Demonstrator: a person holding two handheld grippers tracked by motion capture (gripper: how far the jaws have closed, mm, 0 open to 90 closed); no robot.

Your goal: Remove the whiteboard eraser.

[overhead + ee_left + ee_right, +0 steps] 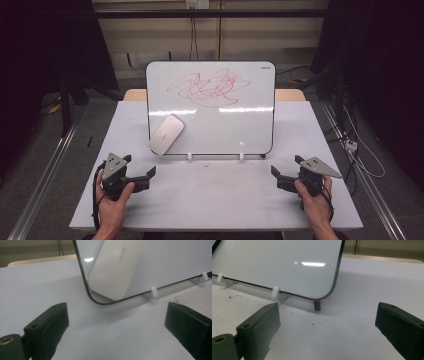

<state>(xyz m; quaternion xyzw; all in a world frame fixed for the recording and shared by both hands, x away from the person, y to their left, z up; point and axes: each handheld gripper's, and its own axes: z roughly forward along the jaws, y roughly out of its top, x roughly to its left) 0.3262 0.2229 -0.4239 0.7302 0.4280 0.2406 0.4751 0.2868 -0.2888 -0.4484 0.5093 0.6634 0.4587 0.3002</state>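
Observation:
A whiteboard [215, 125] stands tilted on the table, red scribbles [207, 87] across its upper half. A white eraser [166, 134] clings to its lower left corner; up close the eraser [112, 272] sits just above the board's rounded corner. My left gripper [142, 172] rests on the table in front of that corner, open, nothing between its jaws. At the front right, my right gripper [286, 170] is open too, facing the board's lower right corner [329, 293]. A small dark peg [317, 305] pokes out below that corner.
White clips [190, 156] [241, 156] hold the board's bottom edge. The white table [210, 200] has bare room between the two grippers. Cables [357, 150] trail on the floor to the right, and metal rails [45, 175] run along both sides.

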